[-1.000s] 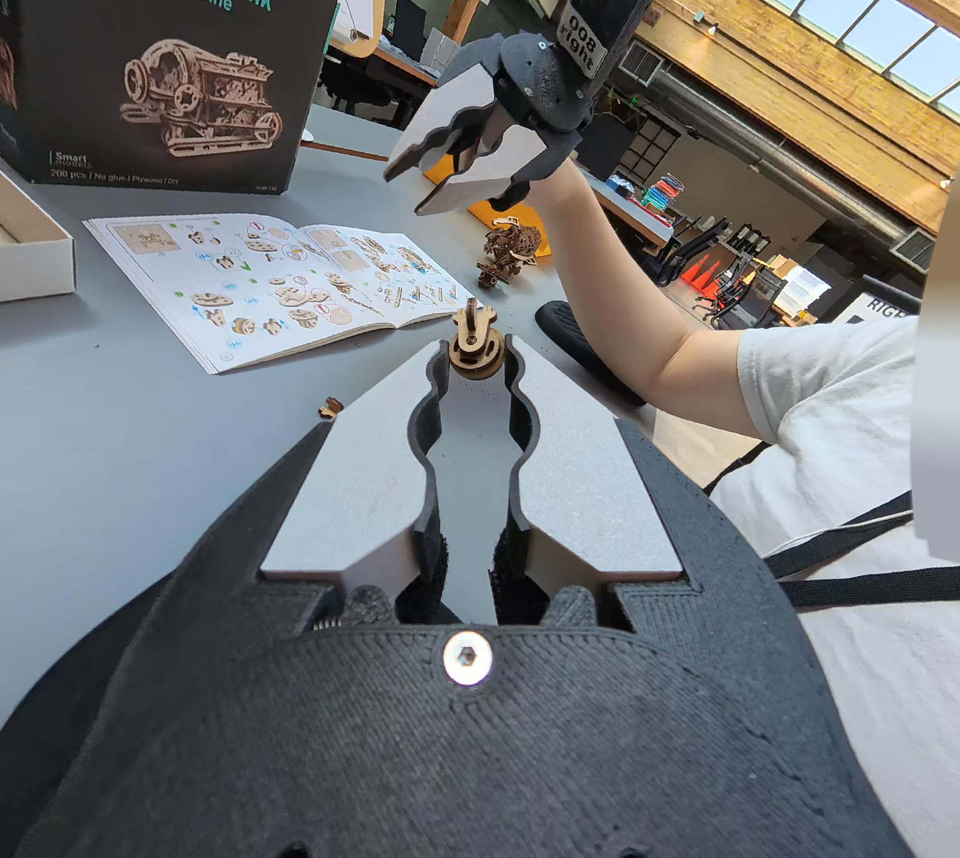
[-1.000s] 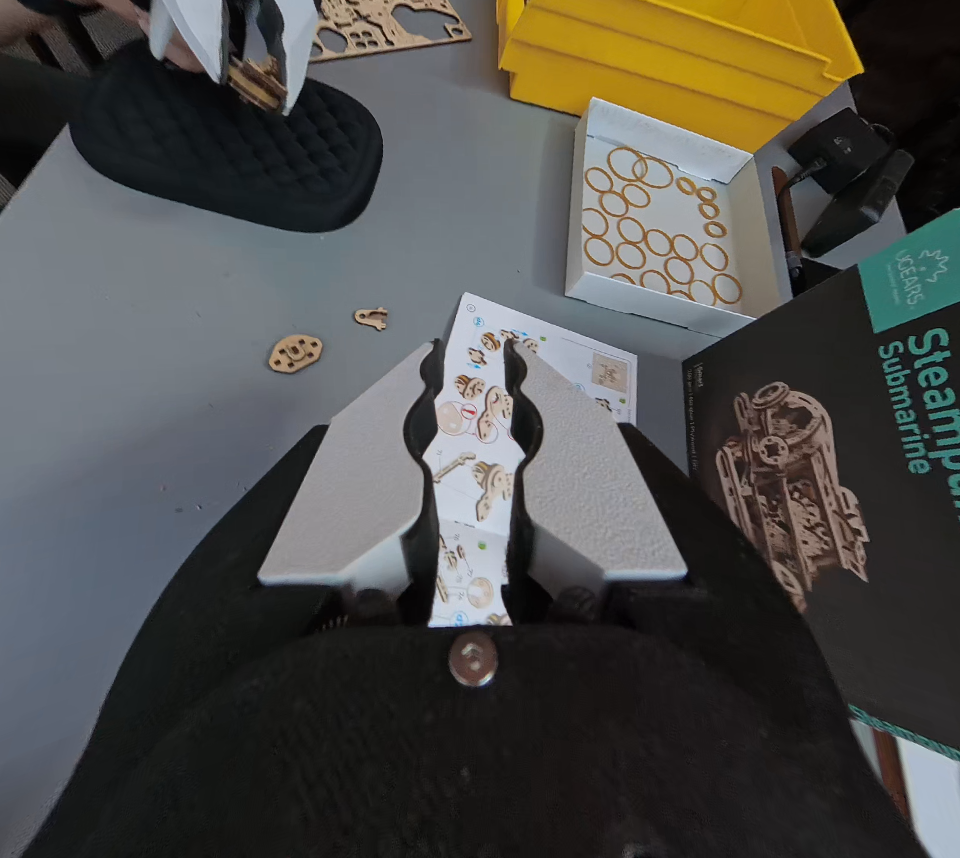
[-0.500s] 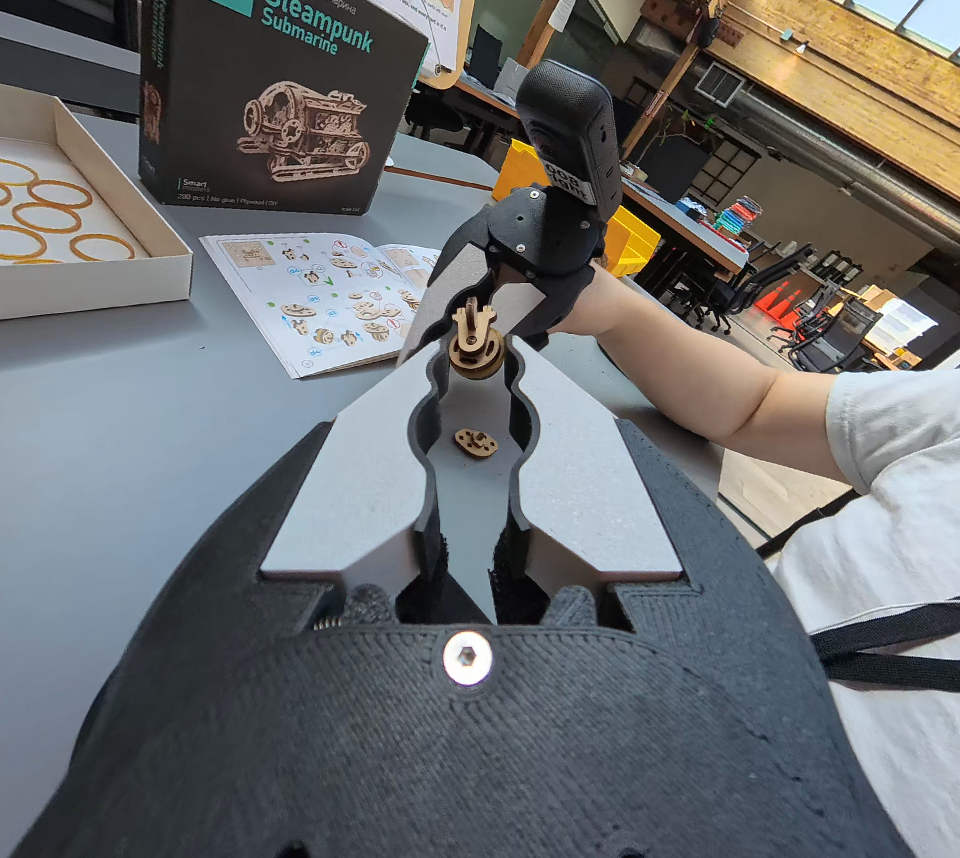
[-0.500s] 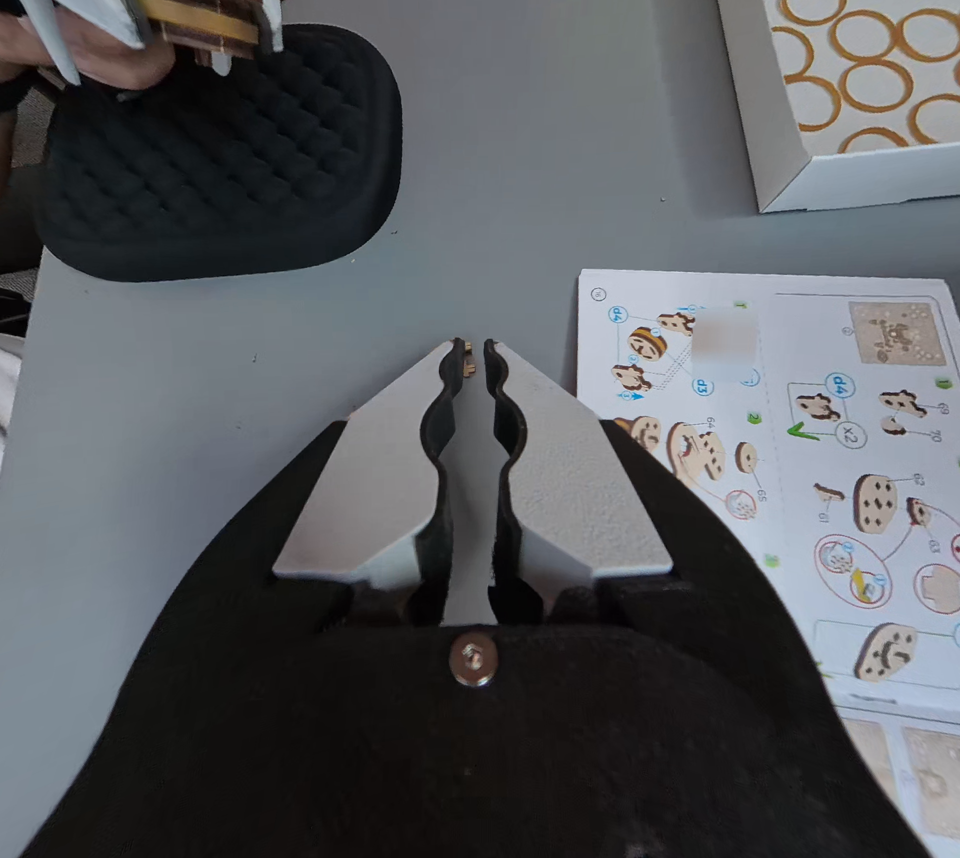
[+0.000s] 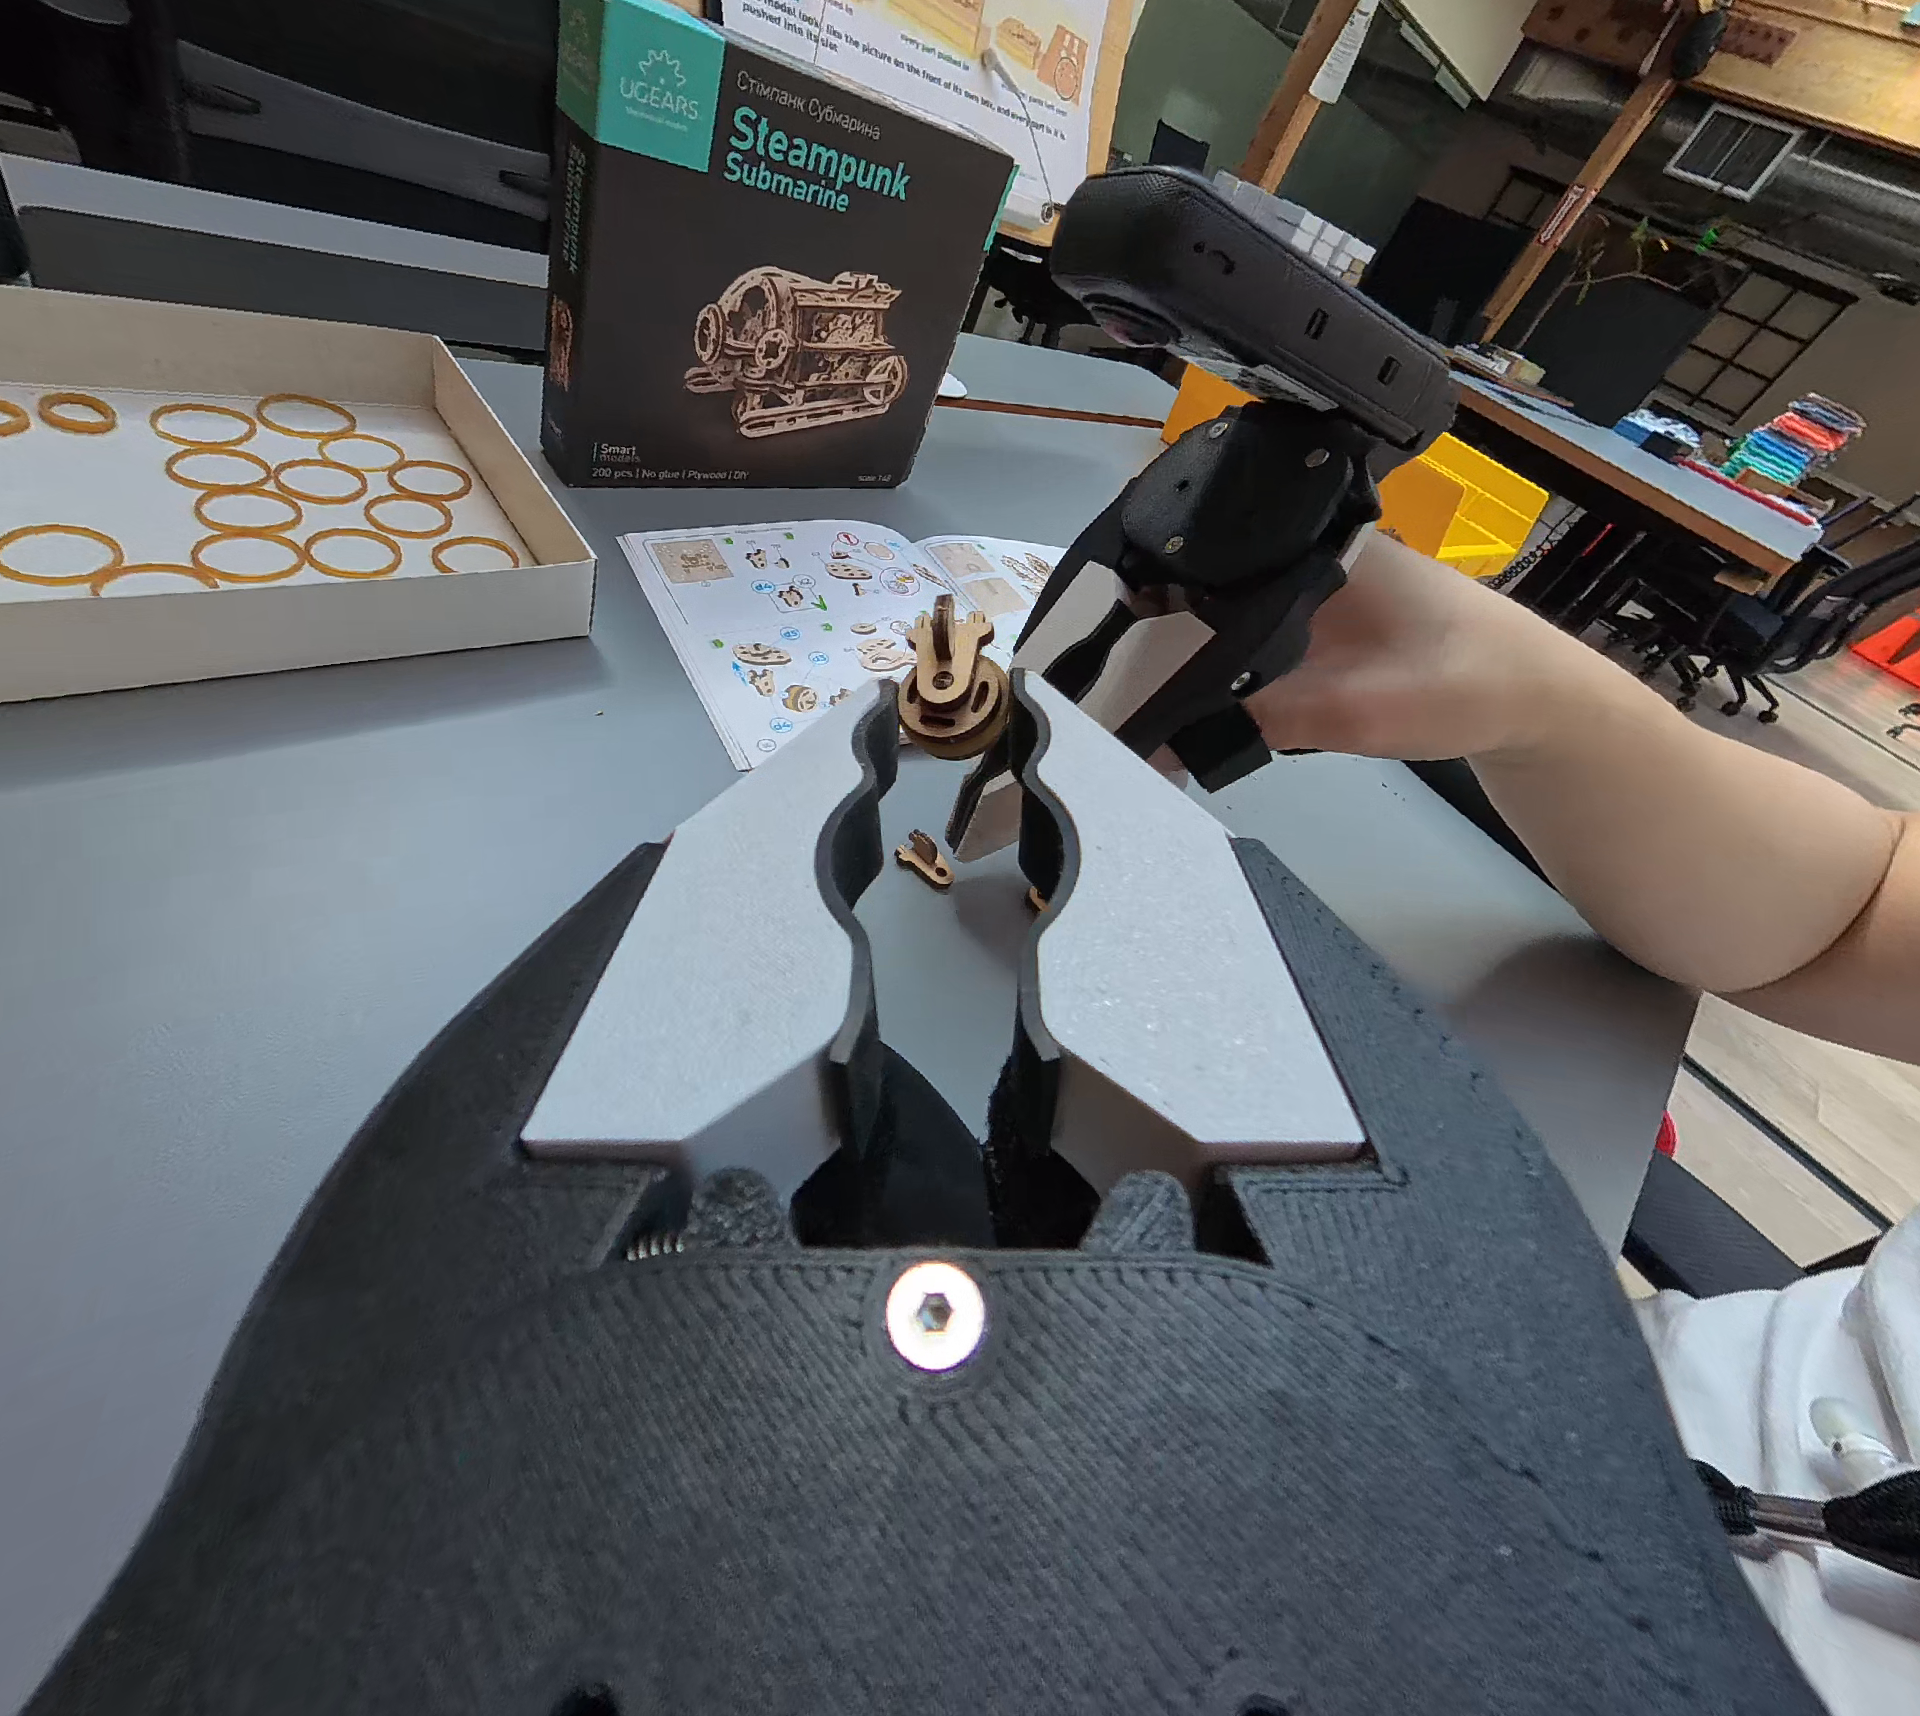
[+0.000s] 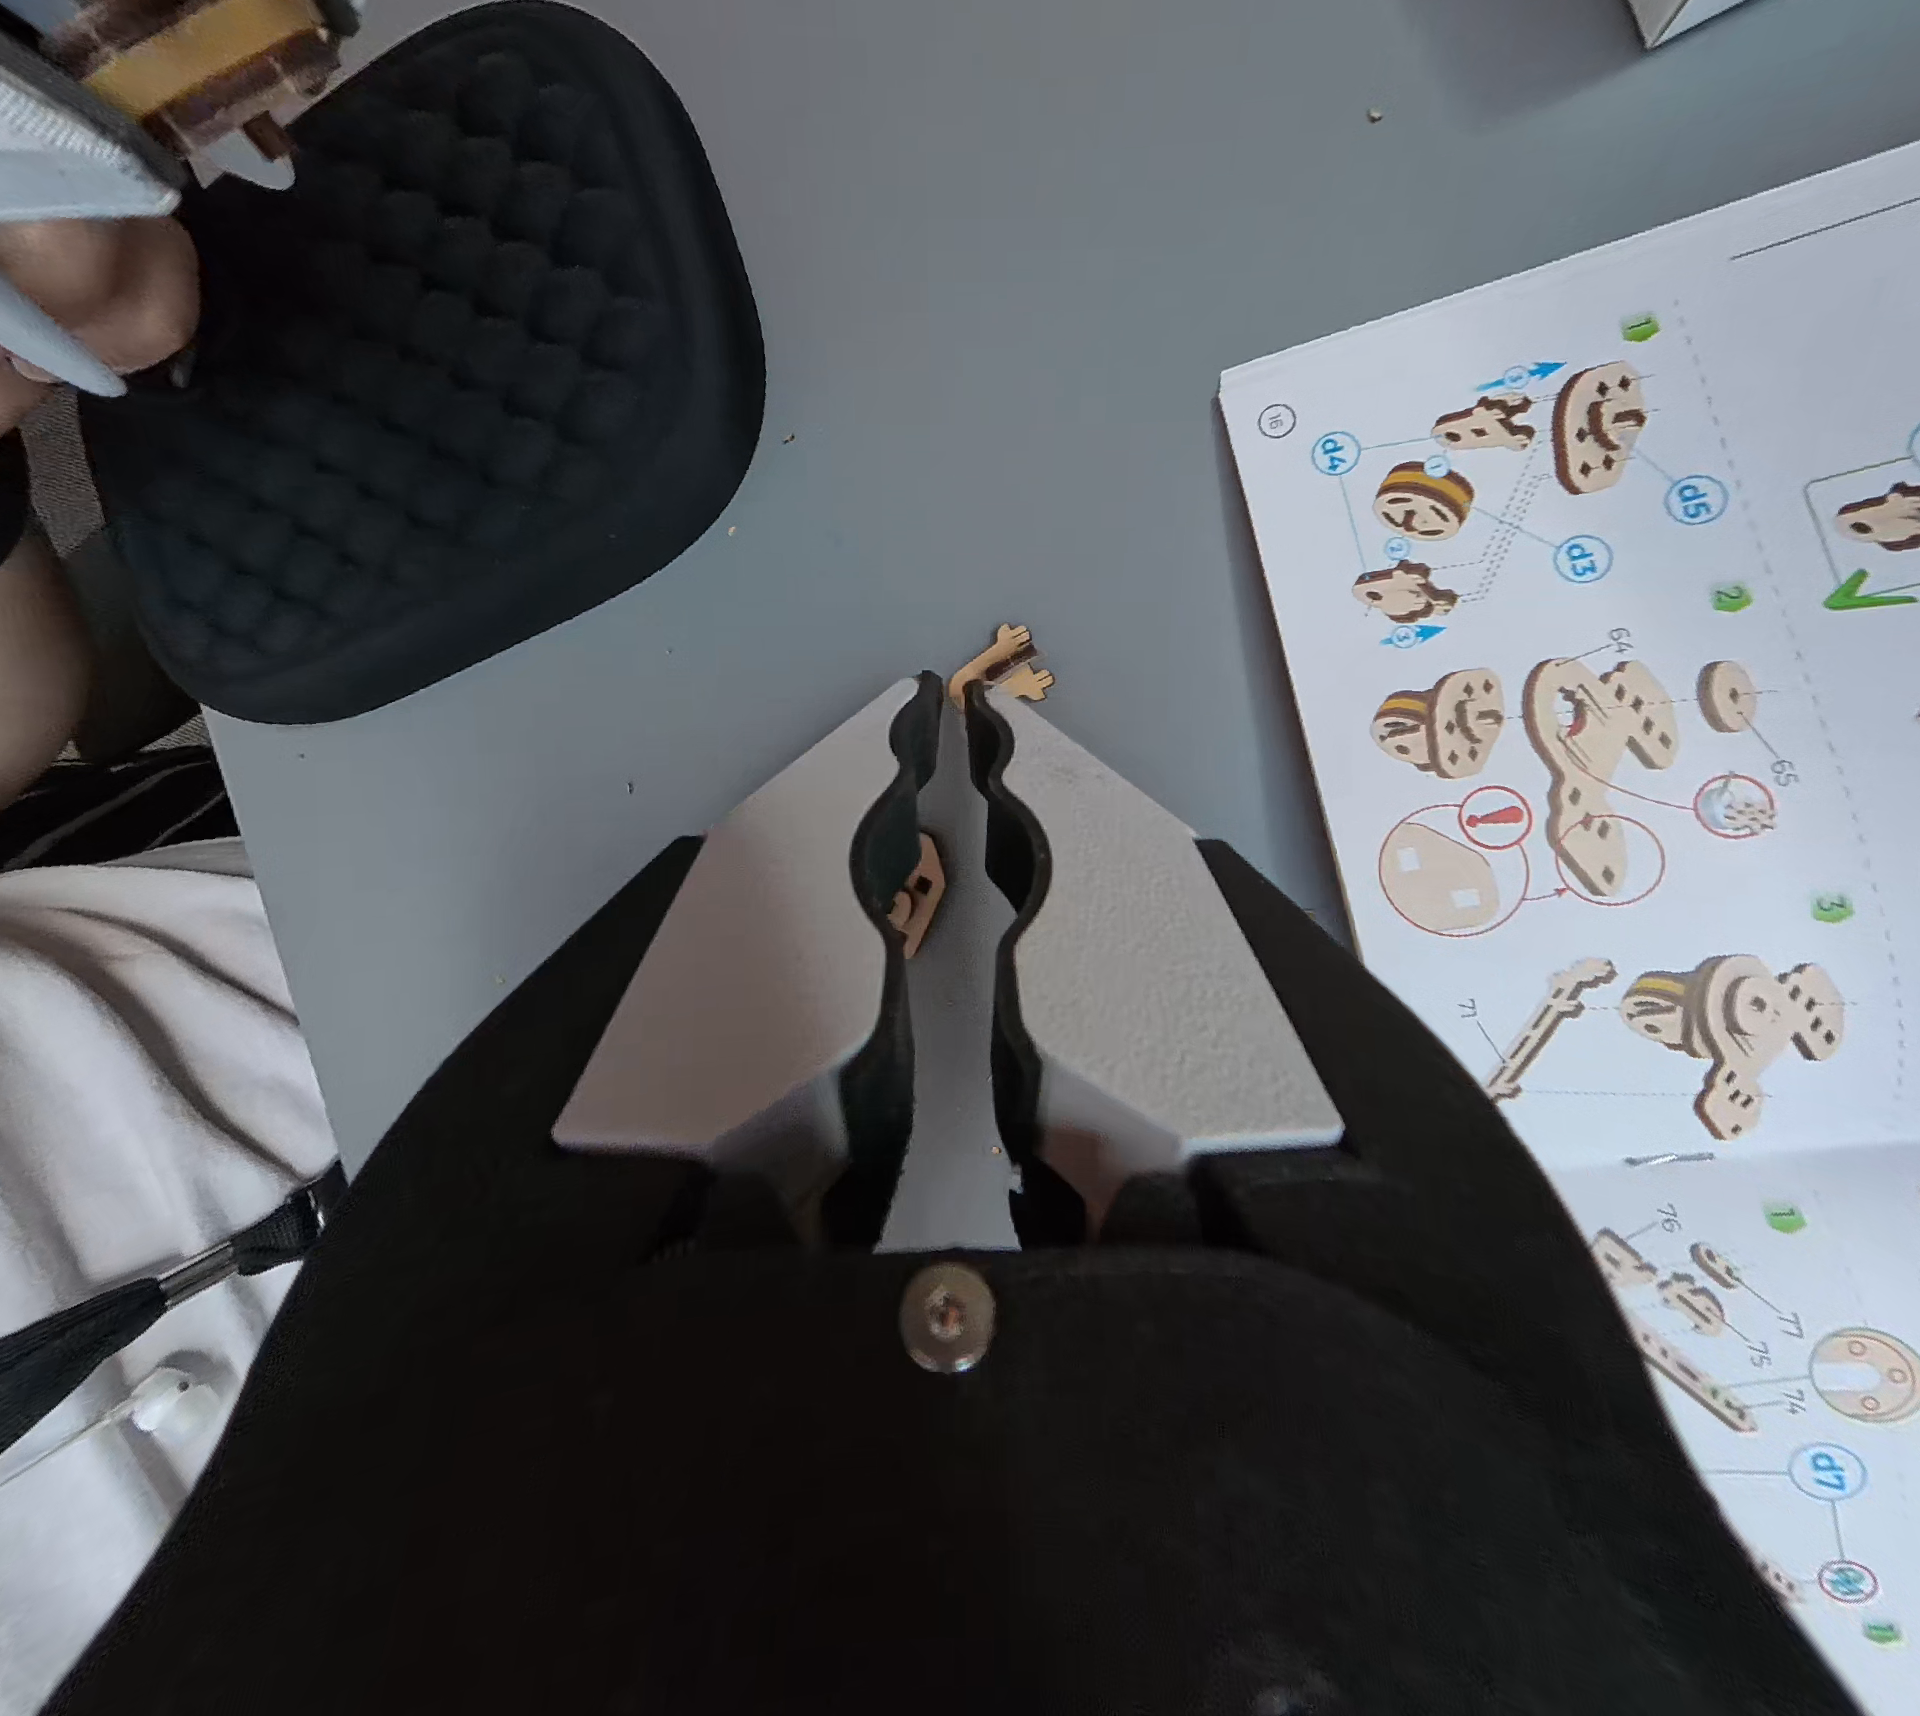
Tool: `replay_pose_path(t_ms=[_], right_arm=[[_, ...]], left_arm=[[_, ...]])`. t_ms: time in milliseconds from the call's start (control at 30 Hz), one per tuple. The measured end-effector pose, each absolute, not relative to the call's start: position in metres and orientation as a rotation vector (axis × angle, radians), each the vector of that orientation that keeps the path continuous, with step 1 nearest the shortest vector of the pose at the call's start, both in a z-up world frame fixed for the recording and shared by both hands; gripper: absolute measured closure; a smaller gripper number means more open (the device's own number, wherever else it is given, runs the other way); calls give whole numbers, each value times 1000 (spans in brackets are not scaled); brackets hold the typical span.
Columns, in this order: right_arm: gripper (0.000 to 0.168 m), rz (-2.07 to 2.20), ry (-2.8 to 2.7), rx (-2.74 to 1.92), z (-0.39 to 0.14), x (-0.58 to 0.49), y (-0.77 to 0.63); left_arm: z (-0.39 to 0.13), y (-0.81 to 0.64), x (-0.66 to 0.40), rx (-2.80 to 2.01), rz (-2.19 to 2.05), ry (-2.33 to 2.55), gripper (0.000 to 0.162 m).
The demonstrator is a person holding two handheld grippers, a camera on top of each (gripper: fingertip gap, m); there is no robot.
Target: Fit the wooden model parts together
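Observation:
My left gripper (image 5: 951,731) is shut on a small round wooden assembly (image 5: 948,690) with a forked post on top, held above the grey table (image 5: 312,887). It also shows at the top left of the right wrist view (image 6: 177,35). My right gripper (image 6: 945,692) points down at the table, jaws almost closed, its tips pinching the near end of a small key-shaped wooden part (image 6: 1006,667) at table level. That part (image 5: 923,858) also shows between my left fingers. A flat wooden disc (image 6: 914,887) lies on the table under the right fingers.
An open instruction booklet (image 6: 1558,731) lies right of the right gripper. A black bumpy pad (image 6: 436,378) lies to its left. A white tray of wooden rings (image 5: 499,617), the dark model box (image 5: 769,295) and a yellow bin (image 5: 1455,503) stand farther back. A person's arm (image 5: 1558,783) reaches across.
My right gripper came down from above the table, narrowed its jaws and now has its tips at the key-shaped part. My left gripper kept hold of the assembly and swung to face the box.

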State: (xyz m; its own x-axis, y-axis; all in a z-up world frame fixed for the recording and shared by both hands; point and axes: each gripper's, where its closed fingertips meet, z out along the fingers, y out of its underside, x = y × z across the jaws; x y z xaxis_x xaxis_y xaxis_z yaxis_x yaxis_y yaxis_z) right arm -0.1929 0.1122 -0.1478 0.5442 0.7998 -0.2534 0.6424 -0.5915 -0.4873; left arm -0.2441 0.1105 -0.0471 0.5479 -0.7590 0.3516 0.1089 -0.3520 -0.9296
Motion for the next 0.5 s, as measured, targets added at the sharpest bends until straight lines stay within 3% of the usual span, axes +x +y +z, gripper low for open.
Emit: replay_pose_path(t_ms=[33, 233, 500], right_arm=[[163, 666, -1161, -2466, -147, -193, 113], [152, 525, -1088, -2521, -140, -191, 126], [150, 330, -991, -2712, -146, -184, 123]], left_arm=[[-47, 110, -244, -1699, -989, 551, 143], [-41, 107, -248, -1691, -971, 543, 143], [-36, 97, -252, -1683, -920, 579, 143]])
